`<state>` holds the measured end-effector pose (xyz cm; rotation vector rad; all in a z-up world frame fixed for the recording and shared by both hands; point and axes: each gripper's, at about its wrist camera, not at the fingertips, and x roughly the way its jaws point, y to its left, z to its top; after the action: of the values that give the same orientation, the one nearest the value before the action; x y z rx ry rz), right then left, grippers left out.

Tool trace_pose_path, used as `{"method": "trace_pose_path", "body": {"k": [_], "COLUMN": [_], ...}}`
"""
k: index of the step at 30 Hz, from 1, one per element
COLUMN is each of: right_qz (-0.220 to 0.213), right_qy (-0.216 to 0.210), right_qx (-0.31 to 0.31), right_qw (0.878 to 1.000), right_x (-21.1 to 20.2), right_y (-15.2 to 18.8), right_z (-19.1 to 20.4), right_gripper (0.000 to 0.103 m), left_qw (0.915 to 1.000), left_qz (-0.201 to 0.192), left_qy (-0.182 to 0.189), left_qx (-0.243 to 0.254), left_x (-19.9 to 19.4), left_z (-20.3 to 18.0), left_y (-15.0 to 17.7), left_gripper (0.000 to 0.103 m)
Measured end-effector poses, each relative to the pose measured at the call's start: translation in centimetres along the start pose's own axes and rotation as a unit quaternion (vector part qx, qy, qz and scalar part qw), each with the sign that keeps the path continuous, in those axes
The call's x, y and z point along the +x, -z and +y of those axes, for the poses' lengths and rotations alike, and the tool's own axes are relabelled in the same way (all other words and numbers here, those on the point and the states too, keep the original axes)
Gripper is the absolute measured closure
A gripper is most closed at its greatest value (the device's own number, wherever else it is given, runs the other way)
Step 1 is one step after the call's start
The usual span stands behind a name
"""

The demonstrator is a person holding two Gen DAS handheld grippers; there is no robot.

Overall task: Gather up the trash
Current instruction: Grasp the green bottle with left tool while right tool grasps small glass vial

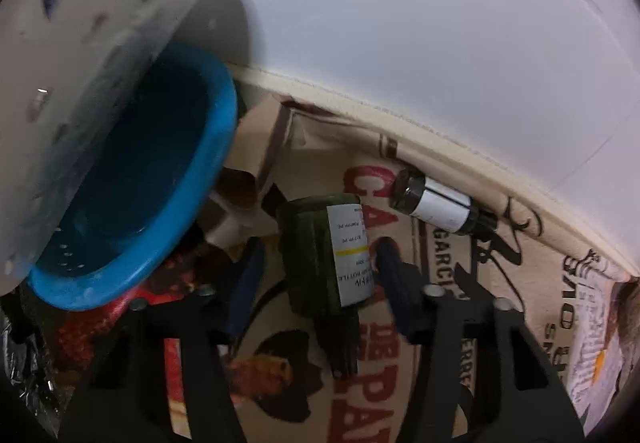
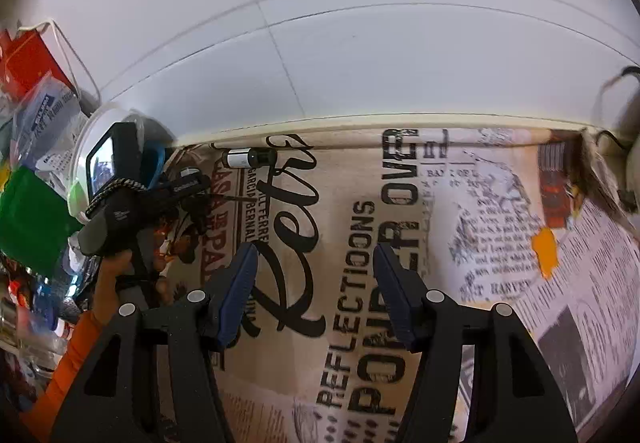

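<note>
In the left wrist view my left gripper (image 1: 318, 257) is open, its blue fingertips either side of a dark green bottle with a white label (image 1: 326, 255) that lies on the printed cloth. A second small dark bottle with a white label (image 1: 440, 205) lies by the wall; it also shows in the right wrist view (image 2: 248, 157). My right gripper (image 2: 314, 265) is open and empty over the printed cloth. The left gripper's body and the hand that holds it (image 2: 120, 211) show at the left of the right wrist view.
A blue bowl (image 1: 132, 187) and a white plastic lid or plate (image 1: 80, 63) stand at the left, close to the left gripper. A white tiled wall (image 2: 360, 43) bounds the far side. Bags and packets (image 2: 36, 163) crowd the left. An orange scrap (image 2: 544, 249) lies on the cloth (image 2: 400, 223).
</note>
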<state>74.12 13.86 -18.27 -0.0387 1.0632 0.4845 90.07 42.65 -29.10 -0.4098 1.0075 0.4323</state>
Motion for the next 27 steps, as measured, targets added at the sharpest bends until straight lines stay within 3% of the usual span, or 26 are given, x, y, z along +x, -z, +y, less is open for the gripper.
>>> {"method": "trace_pose_path", "body": {"k": [6, 13, 18, 27], "right_qz": [-0.011, 0.001, 0.013, 0.012], "right_qy": [-0.013, -0.032, -0.041, -0.022], "right_qx": [-0.008, -0.042, -0.033, 0.005], "right_qw": [1.000, 0.999, 0.999, 1.000], "right_x": [2.9, 8.6, 13.2, 19.3], "right_y": [-1.3, -3.9, -5.7, -7.6], "right_z": [0.7, 3.2, 5.0, 8.2], "right_gripper": [0.047, 0.047, 0.047, 0.040], "left_qw": [0.9988, 0.9898, 0.9867, 0.9861], "left_qz": [-0.001, -0.048, -0.091, -0.126], "left_qy": [0.029, 0.052, 0.063, 0.072], "left_qx": [0.039, 0.124, 0.119, 0.081], "left_x": [-1.0, -8.2, -12.8, -16.3], "left_z": [0.0, 1.0, 3.2, 6.6], "left_y": [1.4, 5.6, 6.1, 4.6], "left_gripper": [0.062, 0.062, 0.062, 0.062]}}
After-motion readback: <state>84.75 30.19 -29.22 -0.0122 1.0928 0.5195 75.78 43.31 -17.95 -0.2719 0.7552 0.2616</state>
